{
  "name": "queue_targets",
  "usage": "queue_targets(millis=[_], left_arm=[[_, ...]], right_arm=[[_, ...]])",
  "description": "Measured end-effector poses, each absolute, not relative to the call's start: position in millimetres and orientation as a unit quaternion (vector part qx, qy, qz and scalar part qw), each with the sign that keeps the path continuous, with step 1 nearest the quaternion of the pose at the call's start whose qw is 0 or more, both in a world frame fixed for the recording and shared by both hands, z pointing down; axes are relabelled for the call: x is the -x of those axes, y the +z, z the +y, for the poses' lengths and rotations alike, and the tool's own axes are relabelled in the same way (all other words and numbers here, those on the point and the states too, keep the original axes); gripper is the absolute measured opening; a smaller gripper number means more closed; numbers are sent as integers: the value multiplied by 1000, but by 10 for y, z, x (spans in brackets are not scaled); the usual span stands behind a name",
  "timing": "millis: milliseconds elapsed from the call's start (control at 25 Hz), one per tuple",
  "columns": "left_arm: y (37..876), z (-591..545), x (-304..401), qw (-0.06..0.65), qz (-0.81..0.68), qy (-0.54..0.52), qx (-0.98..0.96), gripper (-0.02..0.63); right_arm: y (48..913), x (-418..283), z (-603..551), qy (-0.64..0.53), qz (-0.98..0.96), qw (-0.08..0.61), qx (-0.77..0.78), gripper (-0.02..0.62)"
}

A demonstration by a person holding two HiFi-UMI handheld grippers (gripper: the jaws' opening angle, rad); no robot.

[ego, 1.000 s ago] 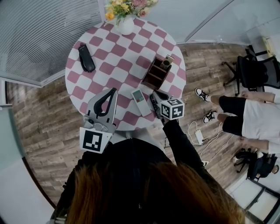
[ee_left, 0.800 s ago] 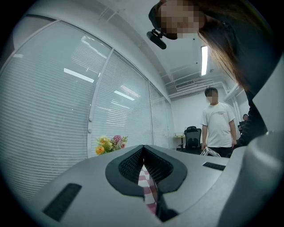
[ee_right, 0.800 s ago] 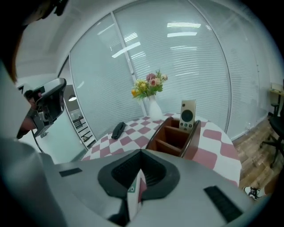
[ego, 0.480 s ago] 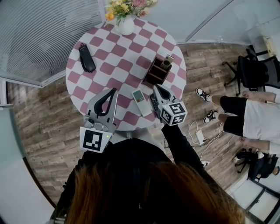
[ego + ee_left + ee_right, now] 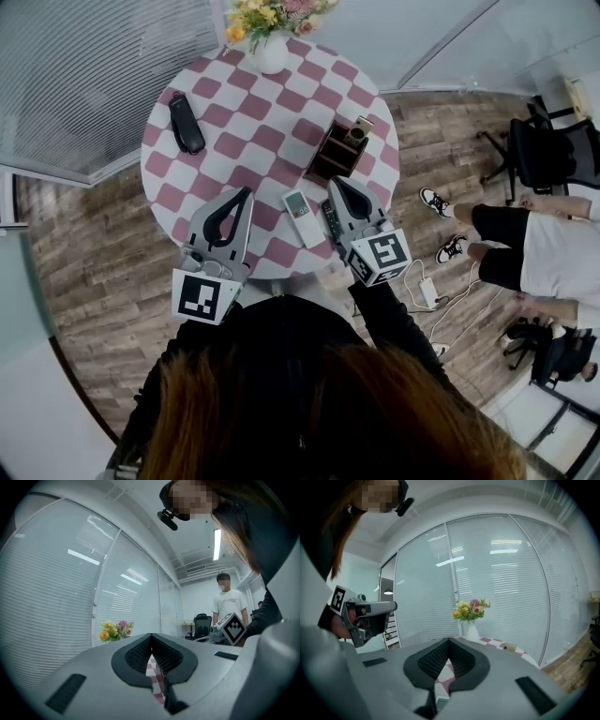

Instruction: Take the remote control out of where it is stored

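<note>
Looks pretty much done to me: the white remote [image 5: 302, 217] lies flat on the checkered worktop [image 5: 234, 103], just on the near side of the wooden holder [image 5: 336, 155], with a dark remote [image 5: 328, 219] right beside it. The right tool [image 5: 336, 184] is closed on nothing, up off the worktop near the holder. The left tool [image 5: 246, 195] is closed and empty too, further from the holder. Something small stands in the holder, can't tell what

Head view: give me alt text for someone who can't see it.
A grey left gripper and right gripper, both shut, hover over the near edge of a round pink-and-white checked table, a white remote control lying flat between them. Farther back are a brown wooden holder, a black handset and a white flower vase.
</note>
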State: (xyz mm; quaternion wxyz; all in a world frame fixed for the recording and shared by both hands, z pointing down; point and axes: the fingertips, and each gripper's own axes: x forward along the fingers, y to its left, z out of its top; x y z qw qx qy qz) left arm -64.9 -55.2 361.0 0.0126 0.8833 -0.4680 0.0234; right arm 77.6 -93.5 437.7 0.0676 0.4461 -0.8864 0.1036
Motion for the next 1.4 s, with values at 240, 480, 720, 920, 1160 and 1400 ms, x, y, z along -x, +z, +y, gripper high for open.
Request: queue_targets(millis=[240, 480, 720, 920, 1160, 1400], left_arm=[[3627, -555, 652, 17, -467, 22, -884, 9], [3685, -575, 612, 16, -463, 35, -886, 9], [3691, -580, 597, 20, -459, 29, -888, 9], [3678, -585, 598, 16, -458, 27, -888, 9], [3692, -602, 600, 17, -460, 27, -888, 9], [3674, -612, 595, 8, -458, 29, -888, 9]], right_arm=[[4070, -694, -829, 105, -889, 53, -443, 14], [3969, -685, -808, 105, -888, 44, -446, 15], [3969, -724, -830, 103, -883, 52, -455, 14], [3966, -762, -857, 104, -879, 51, -462, 15], [3971, -756, -906, 104, -877, 50, -466, 15], [4120, -916, -1110, 126, -852, 55, -506, 15]])
